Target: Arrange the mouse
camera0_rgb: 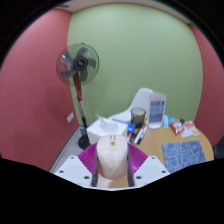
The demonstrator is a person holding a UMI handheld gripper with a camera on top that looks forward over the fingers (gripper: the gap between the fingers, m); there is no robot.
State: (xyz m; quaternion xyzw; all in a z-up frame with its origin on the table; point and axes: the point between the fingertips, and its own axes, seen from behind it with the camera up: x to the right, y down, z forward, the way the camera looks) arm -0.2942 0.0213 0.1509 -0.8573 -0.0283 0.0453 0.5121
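Note:
A beige computer mouse sits between my two fingers, its scroll wheel on top and its nose pointing away. Both pink-purple pads press on its sides, so my gripper is shut on it. The mouse is held up in the air, above the near end of a light wooden table. A blue patterned mat lies on the table, beyond my right finger.
A standing fan stands by the red wall to the left. On the table are a white box, a dark cup, a white-and-blue upright board and small packets further right. A green wall is behind.

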